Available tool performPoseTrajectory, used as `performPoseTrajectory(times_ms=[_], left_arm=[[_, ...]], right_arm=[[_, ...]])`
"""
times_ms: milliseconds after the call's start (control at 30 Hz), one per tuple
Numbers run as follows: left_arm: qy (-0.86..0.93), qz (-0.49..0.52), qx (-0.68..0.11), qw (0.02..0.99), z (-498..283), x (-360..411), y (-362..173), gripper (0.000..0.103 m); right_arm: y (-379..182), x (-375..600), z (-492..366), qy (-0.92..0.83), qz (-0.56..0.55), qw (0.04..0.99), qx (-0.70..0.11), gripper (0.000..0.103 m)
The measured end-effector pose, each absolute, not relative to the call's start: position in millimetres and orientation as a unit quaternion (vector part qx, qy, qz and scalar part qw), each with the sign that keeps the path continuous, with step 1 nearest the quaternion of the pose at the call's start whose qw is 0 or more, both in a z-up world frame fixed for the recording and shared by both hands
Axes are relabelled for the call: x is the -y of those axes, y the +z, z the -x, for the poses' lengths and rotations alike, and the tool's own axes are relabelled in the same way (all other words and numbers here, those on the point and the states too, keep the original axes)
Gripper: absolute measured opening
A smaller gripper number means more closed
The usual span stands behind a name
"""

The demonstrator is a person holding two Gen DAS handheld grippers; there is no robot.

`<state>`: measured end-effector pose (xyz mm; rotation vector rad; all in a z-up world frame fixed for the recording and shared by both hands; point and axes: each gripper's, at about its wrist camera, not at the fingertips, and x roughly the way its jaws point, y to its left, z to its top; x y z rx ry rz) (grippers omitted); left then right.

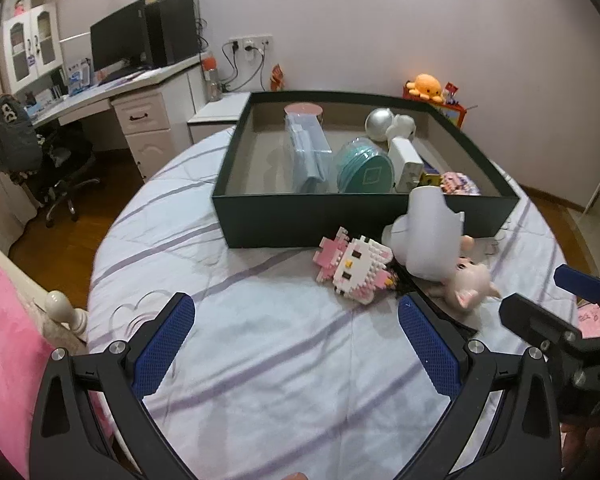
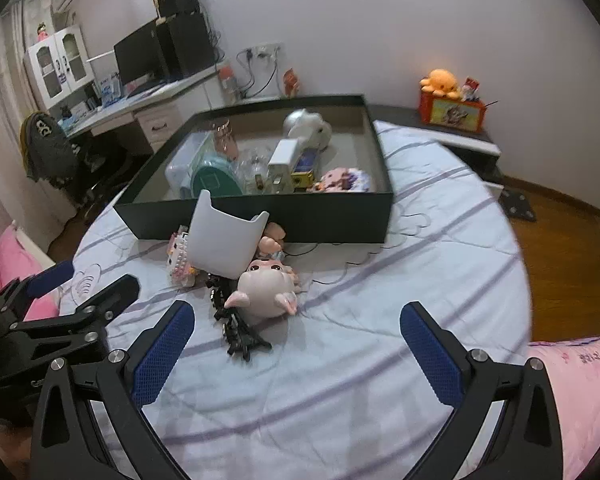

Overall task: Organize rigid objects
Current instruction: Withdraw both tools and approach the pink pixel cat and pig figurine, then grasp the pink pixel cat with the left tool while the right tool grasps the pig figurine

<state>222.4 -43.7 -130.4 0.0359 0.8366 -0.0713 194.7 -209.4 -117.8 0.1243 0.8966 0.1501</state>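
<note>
A dark green box (image 1: pixel 300 224) (image 2: pixel 260 216) stands on the bed and holds several items, among them a teal round tin (image 1: pixel 364 172), a white block (image 1: pixel 408 162) and a silver ball (image 1: pixel 378 122). In front of it lie a pink-white brick figure (image 1: pixel 356 266), a white curved shell (image 1: pixel 432 232) (image 2: pixel 226 240), a pink pig figure (image 1: pixel 470 284) (image 2: pixel 266 290) and a black tower model (image 2: pixel 236 328). My left gripper (image 1: pixel 296 344) is open and empty, short of the brick figure. My right gripper (image 2: pixel 296 348) is open and empty, just short of the pig.
The bed has a white striped sheet (image 1: pixel 260 360). A pink pillow (image 1: pixel 4 344) lies at the left. A desk (image 1: pixel 112 92) with a monitor and a chair (image 1: pixel 40 152) stand far left. An orange plush (image 2: pixel 440 80) sits on a box at the back right.
</note>
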Motion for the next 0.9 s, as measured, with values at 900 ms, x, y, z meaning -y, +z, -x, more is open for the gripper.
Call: performPoseTrajectory(times_ms=[900], left_arm=[[-0.068, -0.011, -0.456, 0.887, -285.3, 54.0, -177.7, 0.096]], right_arm=[[-160.2, 200.4, -240.6, 0.12, -0.063, 0.865, -0.484, 0.081]])
